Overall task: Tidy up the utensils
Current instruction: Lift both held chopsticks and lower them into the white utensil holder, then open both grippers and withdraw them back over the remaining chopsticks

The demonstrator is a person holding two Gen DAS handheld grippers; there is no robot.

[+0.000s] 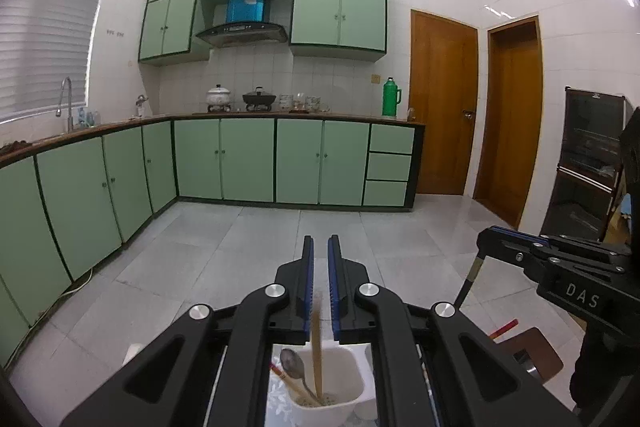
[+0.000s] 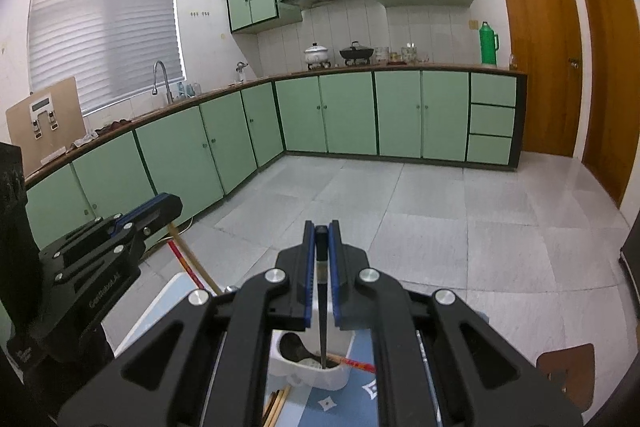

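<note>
In the left wrist view, my left gripper (image 1: 320, 247) hangs over a white utensil holder (image 1: 340, 393). A wooden chopstick (image 1: 317, 347) stands in the holder, its top between the slightly parted jaws, apparently loose. A metal spoon (image 1: 291, 365) and red-tipped chopsticks (image 1: 286, 381) lean in the holder. My right gripper (image 2: 321, 233) is shut on a black chopstick (image 2: 322, 307) with its tip in a second white holder (image 2: 316, 371). That holder has a dark spoon (image 2: 294, 347) and a red chopstick (image 2: 356, 363) in it.
The holders stand on a table with a blue patterned mat (image 2: 340, 403). Loose wooden chopsticks (image 2: 276, 407) lie beside the holder. A brown stool (image 2: 568, 371) is to the right. Green kitchen cabinets (image 2: 348, 111) and a tiled floor (image 2: 440, 207) lie beyond.
</note>
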